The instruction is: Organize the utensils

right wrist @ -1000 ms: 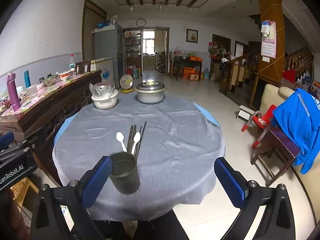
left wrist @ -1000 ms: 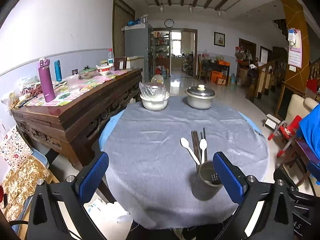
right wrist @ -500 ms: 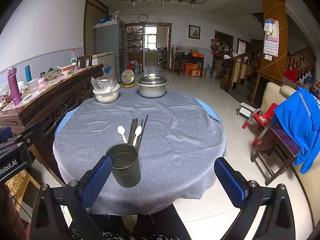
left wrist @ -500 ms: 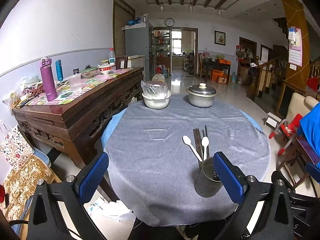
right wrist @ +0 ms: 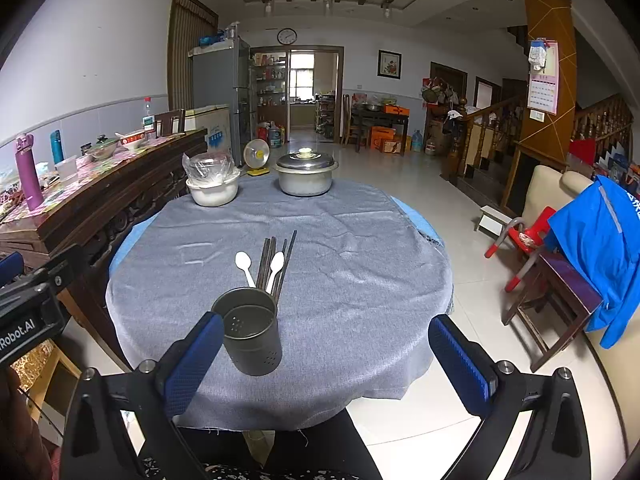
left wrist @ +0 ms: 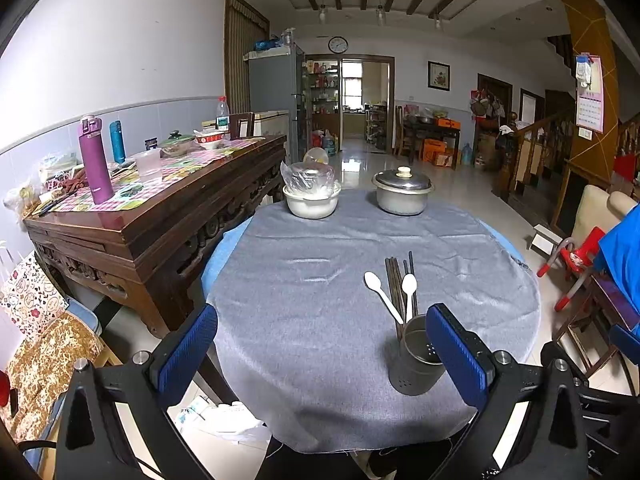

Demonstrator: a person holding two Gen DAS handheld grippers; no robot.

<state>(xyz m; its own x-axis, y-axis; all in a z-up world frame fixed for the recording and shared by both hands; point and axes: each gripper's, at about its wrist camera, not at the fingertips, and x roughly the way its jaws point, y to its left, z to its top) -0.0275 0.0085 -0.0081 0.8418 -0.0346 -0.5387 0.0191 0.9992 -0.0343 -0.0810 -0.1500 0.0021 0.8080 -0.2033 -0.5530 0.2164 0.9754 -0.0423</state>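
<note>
Round table [left wrist: 304, 320] [right wrist: 360, 280], draped with a grey cloth over a blue under-layer that shows at the left and right edges. The cloth is lightly creased across the middle.

Carved dark-wood sideboard [left wrist: 160, 216] [right wrist: 100, 196], just beside the table on its left, carrying a purple flask [left wrist: 95, 160] [right wrist: 28, 170] and assorted dishes on a patterned mat.

Lidded metal pot [left wrist: 402, 196] [right wrist: 306, 178] and white bowl [left wrist: 312, 200] [right wrist: 212, 190] covered with clear wrap, side by side at the far edge of the table.

Left gripper [left wrist: 320, 352] and right gripper [right wrist: 326, 360], each black-framed with blue ribbed pads; both stand wide apart, holding nothing, at the near edge of the table.

Utensil cup [left wrist: 414, 356] [right wrist: 250, 330]: a dark grey metal cylinder, upright and empty, with small drain holes in its base and lower wall. It sits near the front edge of the table; in the left wrist view it lies partly behind the right-hand pad, and in the right wrist view just beside the left-hand pad.

Chopsticks [left wrist: 396, 284] [right wrist: 276, 260]: a loose bundle of dark, thin sticks lying flat on the cloth directly behind the cup, pointing away from the viewer.

Two white spoons, bowls at the far end: one [left wrist: 380, 292] [right wrist: 244, 264] on the left of the bundle, angled; the other [left wrist: 409, 290] [right wrist: 276, 266] lying on or against the sticks.
</note>
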